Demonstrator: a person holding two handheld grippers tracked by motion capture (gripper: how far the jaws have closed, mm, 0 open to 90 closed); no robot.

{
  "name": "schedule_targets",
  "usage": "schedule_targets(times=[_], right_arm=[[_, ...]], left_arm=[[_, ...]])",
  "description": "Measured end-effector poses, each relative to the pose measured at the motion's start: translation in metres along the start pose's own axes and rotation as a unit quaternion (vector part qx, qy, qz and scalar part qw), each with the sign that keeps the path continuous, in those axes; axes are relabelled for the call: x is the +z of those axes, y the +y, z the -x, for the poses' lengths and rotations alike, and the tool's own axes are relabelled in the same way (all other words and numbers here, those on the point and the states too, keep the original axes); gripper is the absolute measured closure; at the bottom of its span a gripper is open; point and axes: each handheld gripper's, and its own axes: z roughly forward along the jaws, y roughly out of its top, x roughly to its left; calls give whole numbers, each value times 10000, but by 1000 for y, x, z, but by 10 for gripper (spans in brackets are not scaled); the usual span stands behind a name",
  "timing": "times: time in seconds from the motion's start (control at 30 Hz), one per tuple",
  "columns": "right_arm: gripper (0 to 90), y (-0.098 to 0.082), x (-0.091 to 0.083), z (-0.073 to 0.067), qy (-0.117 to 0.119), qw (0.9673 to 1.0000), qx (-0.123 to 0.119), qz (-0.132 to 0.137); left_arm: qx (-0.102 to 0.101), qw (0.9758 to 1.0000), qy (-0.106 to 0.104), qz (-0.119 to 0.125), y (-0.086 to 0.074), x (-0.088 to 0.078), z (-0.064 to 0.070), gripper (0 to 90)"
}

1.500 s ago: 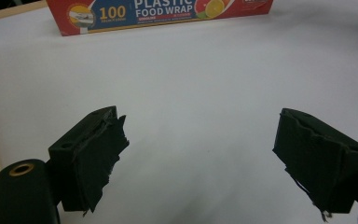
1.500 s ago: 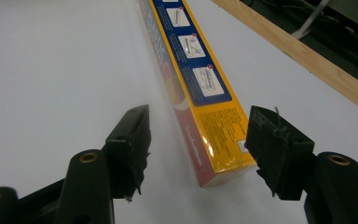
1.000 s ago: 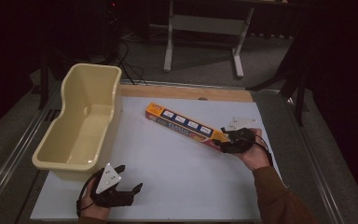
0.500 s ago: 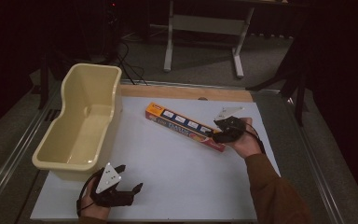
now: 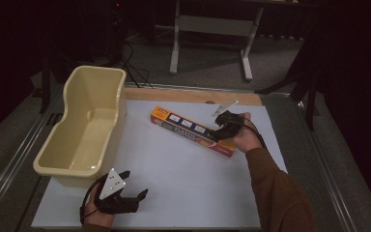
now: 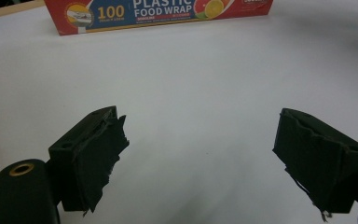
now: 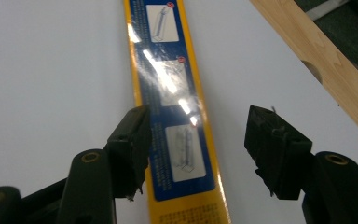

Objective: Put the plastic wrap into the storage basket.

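The plastic wrap box [image 5: 193, 131] lies diagonally mid-table on the white board [image 5: 183, 193]. You can read "PLASTIC FOOD WRAP" on its side in the left gripper view; the right gripper view gets the top panel with the little diagrams. The right gripper [image 7: 196, 140] hovers over its near end, jaws spread, holding nothing. The left gripper [image 5: 125, 193] sits wide open near the front edge, well apart from the box. A cream tub [image 5: 58, 164] stands at the left.

Bare white table [image 5: 183, 179] between plastic wrap box [image 5: 193, 131] and tub [image 5: 84, 128].
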Motion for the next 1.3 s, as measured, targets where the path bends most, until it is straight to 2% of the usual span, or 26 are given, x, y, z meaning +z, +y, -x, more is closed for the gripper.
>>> schedule_targets(times=[0.17,0.3,0.37,0.5,0.6,0.7,0.8,1.03,1.13,1.27,1.3], right_arm=[[406,9,7,7,89,9999,9,-48],[406,16,14,6,141,9996,-149,-182],[398,20,17,6,232,9995,-131,-166],[378,27,28,3,342,9982,-291,-392],[367,32,37,1,470,9973,-304,-484],[337,35,47,-1,473,9957,-406,-684],[313,40,54,-4,544,9945,-460,-764],[282,40,77,-1,702,9920,-240,-1020],[335,37,86,-2,861,9882,-220,-1245],[377,40,86,-5,789,9879,-242,-1312],[381,40,85,-6,814,9868,-205,-1383]], left_arm=[[-19,10000,7,-7,0,1,-1,150],[-30,10000,25,-14,0,1,-2,150],[-35,10000,31,-3,0,1,-2,150],[-39,10000,9,-14,0,1,-2,150],[-35,10000,-7,-15,0,2,-1,150],[-21,10000,-21,-9,0,2,-1,150],[-33,10000,-29,-10,0,2,-1,150],[-31,10000,-52,3,0,2,0,150],[-37,10000,-59,0,0,2,1,151],[-35,10000,-51,9,0,2,0,151],[-33,10000,-48,5,0,2,0,151]])
